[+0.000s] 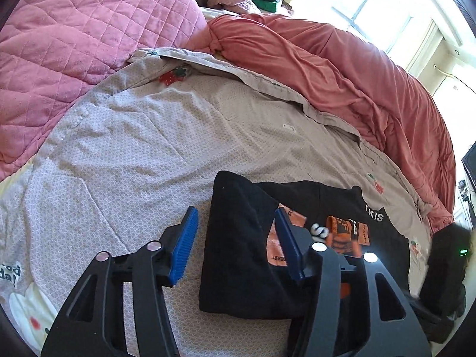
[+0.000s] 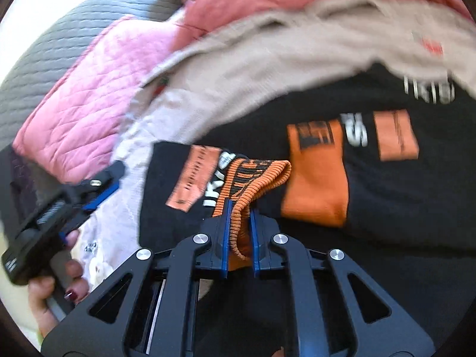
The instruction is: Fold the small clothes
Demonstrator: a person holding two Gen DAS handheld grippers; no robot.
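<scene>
A black garment [image 1: 244, 255] with orange patches and white lettering lies on the bed sheet, its left part folded over. My left gripper [image 1: 236, 232] is open, its fingers straddling the garment's left edge, holding nothing. In the right wrist view the same garment [image 2: 386, 202] fills the centre and right. My right gripper [image 2: 240, 223] is shut on the orange-and-black ribbed cuff [image 2: 255, 178] of the garment and lifts it off the cloth. The left gripper also shows in the right wrist view [image 2: 101, 190], held by a hand at the left.
The beige patterned sheet [image 1: 148, 154] covers the bed. A pink quilted blanket [image 1: 74, 38] lies at the far left, a bunched salmon duvet [image 1: 342, 68] along the far right. A bright window [image 1: 366, 9] is beyond. A dark object [image 1: 446, 267] sits at the right edge.
</scene>
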